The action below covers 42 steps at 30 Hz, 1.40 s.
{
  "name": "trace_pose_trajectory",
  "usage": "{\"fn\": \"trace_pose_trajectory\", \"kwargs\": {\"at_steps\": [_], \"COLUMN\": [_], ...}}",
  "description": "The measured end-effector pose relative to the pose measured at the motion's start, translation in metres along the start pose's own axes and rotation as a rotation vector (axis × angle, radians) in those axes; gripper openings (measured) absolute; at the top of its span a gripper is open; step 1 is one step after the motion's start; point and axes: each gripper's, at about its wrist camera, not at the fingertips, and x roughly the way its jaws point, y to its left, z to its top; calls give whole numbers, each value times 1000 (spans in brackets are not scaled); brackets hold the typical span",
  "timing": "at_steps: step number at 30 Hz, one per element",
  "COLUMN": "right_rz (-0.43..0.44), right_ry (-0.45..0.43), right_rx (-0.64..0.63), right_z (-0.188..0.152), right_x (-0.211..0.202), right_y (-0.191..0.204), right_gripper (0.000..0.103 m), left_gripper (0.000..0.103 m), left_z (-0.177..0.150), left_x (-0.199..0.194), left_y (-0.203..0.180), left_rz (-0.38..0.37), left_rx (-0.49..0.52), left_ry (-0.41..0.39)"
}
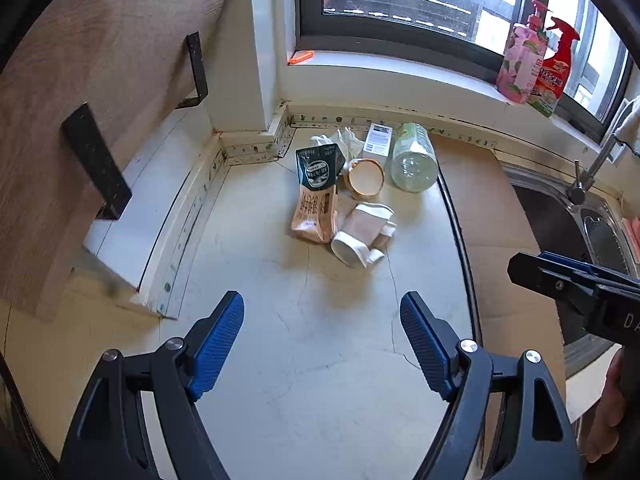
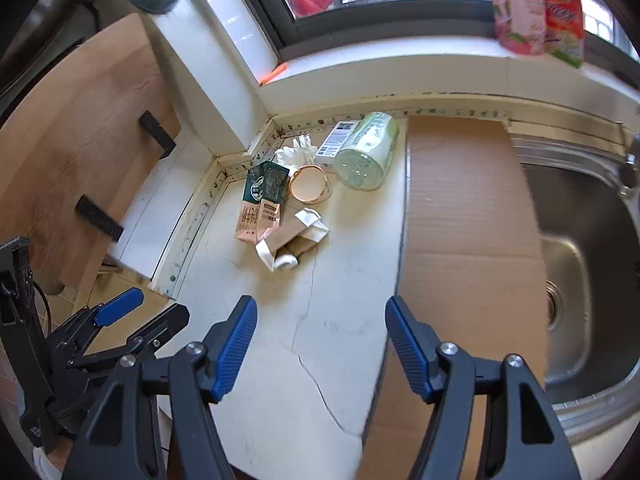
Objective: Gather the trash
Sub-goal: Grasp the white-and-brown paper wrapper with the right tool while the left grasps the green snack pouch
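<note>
Trash pile [image 1: 352, 192] well beyond tool [image 1: 322, 320]

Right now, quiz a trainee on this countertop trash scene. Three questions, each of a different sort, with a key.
1. True or false: the left tool is clamped on the milk carton.
2. Multiple choice: the clear plastic bottle is A) upright on the windowsill, B) lying on its side on the counter, C) in the sink.
3. What flat sheet lies between the trash pile and the sink?

Key: 1 false, both tools, the right tool too, hang open and empty. 2 B. 3 cardboard.
</note>
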Motion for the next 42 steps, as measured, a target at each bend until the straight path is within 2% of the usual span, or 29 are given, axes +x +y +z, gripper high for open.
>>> {"fn": "trace_pose_trajectory", "kwargs": {"at_steps": [4,8,18,23,28,30,33,42], "right_rz": [68,124,207,224,229,238,224,162], "right_ry": [85,176,313,316,308,301,261,189], "right_rx": [67,147,266,301,303,302,261,242], "right_z": [32,50,50,52,57,58,63,72], "right_x": [45,88,156,171,183,186,180,158], "right_y": [-13,-22,-20,-17,-11,-10,-7,-35], "right_gripper": [67,67,67,60,42,40,27,25], "left_gripper": [79,77,77,77,76,76,76,76], "left_z": [25,41,47,44,43,45,48,71], "left_x": [30,56,86,95,98,99,102,132], "left_y": [3,9,12,15,19,21,23,14], "left_rz": [18,31,35,31,29,30,22,-11], "left_rx": [20,30,39,29,16,8,-3,25], "left_ry": [14,23,38,51,55,54,56,89]}}
